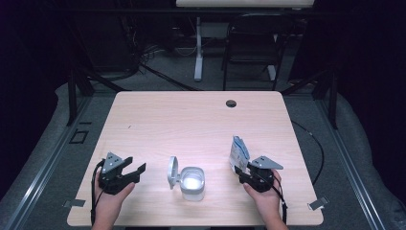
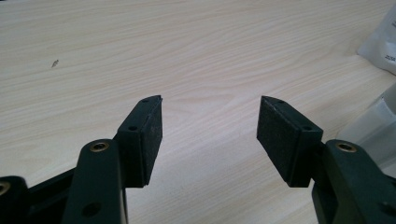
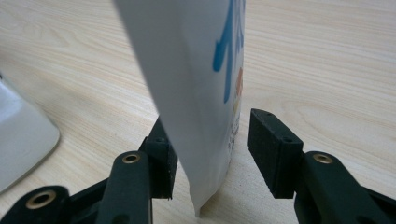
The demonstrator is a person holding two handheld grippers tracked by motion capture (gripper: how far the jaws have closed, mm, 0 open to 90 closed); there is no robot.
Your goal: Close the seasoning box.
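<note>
A white pouch with blue print [image 1: 239, 153] stands upright on the wooden table [image 1: 191, 120] at the right. My right gripper [image 1: 242, 170] is low on the table with the pouch's bottom edge [image 3: 196, 93] between its jaws. The right pad [image 3: 273, 149] stands apart from the pouch, so the gripper [image 3: 208, 135] is open around it. A white box [image 1: 193, 183] with its flip lid [image 1: 173, 171] raised sits at the front middle. To its left, my left gripper [image 1: 135, 165] rests open, with bare table between its pads [image 2: 210, 116].
A dark cable hole [image 1: 231, 103] is near the table's far edge. Past the table stand a folding chair [image 1: 251, 43] and a white desk leg [image 1: 198, 52]. The box's corner [image 2: 378, 126] and the pouch [image 2: 380, 42] lie to the right in the left gripper view.
</note>
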